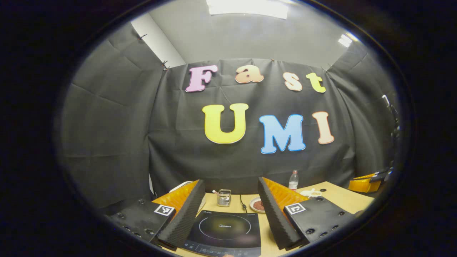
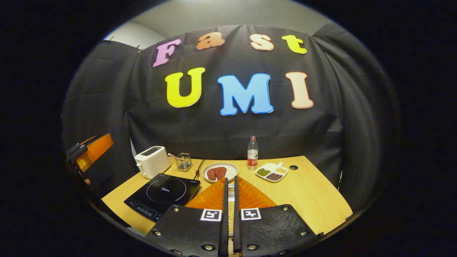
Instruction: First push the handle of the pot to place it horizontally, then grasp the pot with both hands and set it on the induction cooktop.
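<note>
The black induction cooktop [image 1: 223, 230] lies flat on the wooden table [image 1: 339, 196], straight ahead of my left gripper [image 1: 230, 185]. That gripper is open wide, and the cooktop's glass top shows between its two fingers with nothing held. In the right gripper view the cooktop [image 2: 162, 194] sits to the front left, with bare glass on top. My right gripper [image 2: 230, 182] is shut, its fingers nearly touching with nothing between them, and hovers above the table's middle. The left gripper [image 2: 89, 153] hangs at the far left beyond the table edge, a hand [image 2: 86, 181] behind it.
A white toaster [image 2: 151, 160] and a small wire basket [image 2: 184, 161] stand behind the cooktop. A plate of red meat [image 2: 220, 172], a water bottle [image 2: 252, 152] and a divided dish of beans [image 2: 272, 172] line the back. Bare wood lies at the right [image 2: 314, 200].
</note>
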{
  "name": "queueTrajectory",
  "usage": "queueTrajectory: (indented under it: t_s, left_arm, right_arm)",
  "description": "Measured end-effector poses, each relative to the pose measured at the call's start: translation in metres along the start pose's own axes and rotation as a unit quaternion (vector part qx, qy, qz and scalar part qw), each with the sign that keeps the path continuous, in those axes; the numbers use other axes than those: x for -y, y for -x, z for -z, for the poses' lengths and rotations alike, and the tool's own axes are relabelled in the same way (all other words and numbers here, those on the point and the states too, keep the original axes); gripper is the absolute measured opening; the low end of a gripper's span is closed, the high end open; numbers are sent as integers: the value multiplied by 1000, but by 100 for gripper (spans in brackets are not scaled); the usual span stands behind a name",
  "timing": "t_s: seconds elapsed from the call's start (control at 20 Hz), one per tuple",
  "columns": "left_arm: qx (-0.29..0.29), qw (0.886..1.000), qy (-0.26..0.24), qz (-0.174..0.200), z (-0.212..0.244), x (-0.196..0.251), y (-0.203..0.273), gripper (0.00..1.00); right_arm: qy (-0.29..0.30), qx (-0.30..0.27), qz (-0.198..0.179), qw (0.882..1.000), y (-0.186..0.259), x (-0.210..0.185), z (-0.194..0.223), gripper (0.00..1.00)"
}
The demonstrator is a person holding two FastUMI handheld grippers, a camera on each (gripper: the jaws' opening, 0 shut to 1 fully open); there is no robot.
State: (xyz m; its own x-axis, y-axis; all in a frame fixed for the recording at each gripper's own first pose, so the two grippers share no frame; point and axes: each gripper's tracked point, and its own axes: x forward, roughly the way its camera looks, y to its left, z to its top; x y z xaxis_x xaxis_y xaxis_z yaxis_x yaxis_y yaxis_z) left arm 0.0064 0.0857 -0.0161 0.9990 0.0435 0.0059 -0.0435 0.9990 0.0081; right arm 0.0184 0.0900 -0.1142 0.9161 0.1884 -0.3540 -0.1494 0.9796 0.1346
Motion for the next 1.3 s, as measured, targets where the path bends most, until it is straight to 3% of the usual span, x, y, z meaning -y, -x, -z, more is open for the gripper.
queueTrajectory:
  t_s: [0.3,0.6,1.05,1.3]
  left_arm:
    - [-6,1000,5,11,17,-30,-8,99]
    - [-13,1000,13,5,28,-39,-13,94]
    - [-29,999,5,-22,39,-13,-28,96]
    - [-46,998,5,-48,51,-5,-32,96]
  right_arm:
    - [12,-80,-18,997,-8,-25,57,6]
    - [35,-172,-61,983,-6,-43,112,6]
    - [67,-293,-158,941,4,-59,196,6]
    - [97,-343,-183,916,3,-49,224,6]
